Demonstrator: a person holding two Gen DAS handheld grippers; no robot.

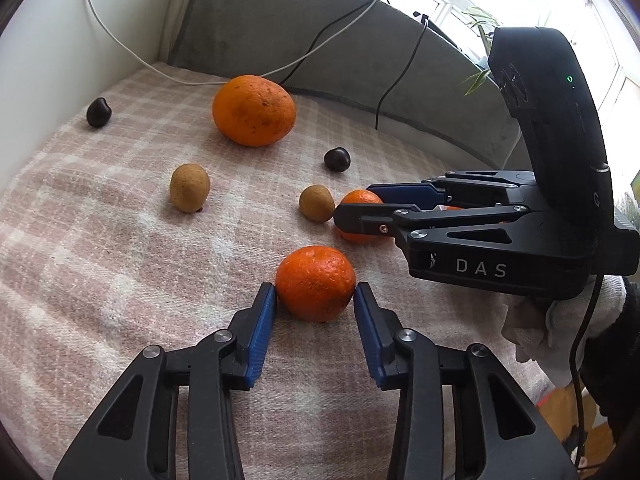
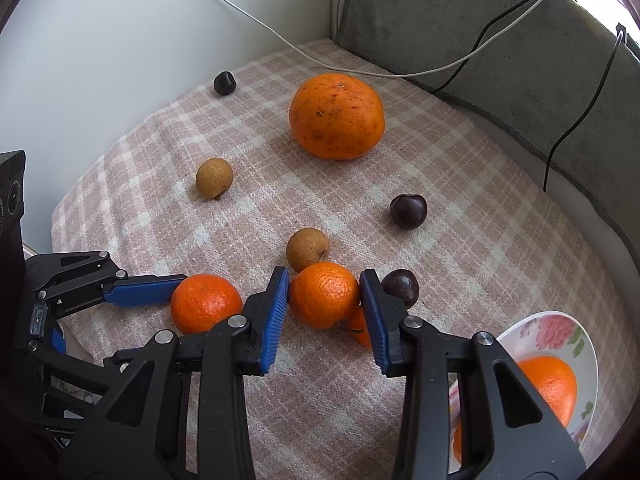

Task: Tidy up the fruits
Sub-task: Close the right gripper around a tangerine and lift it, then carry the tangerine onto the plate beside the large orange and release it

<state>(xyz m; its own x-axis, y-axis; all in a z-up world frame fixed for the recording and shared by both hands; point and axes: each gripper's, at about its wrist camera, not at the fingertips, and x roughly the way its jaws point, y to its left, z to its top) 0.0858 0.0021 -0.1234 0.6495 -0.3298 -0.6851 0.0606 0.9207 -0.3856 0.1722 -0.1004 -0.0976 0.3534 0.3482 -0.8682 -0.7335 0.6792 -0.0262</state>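
Note:
Several fruits lie on a pink checked cloth. My left gripper has its blue pads against both sides of a small tangerine, which rests on the cloth. In the right wrist view that same tangerine shows at the lower left beside a left finger. My right gripper is shut on a second tangerine, also seen from the left wrist as the right gripper around it. A big orange, two brown longans and dark cherries lie loose.
A flowered bowl at the lower right holds an orange. One cherry touches the right finger's outer side. A grey cushion and a white wall border the cloth; cables trail across the back.

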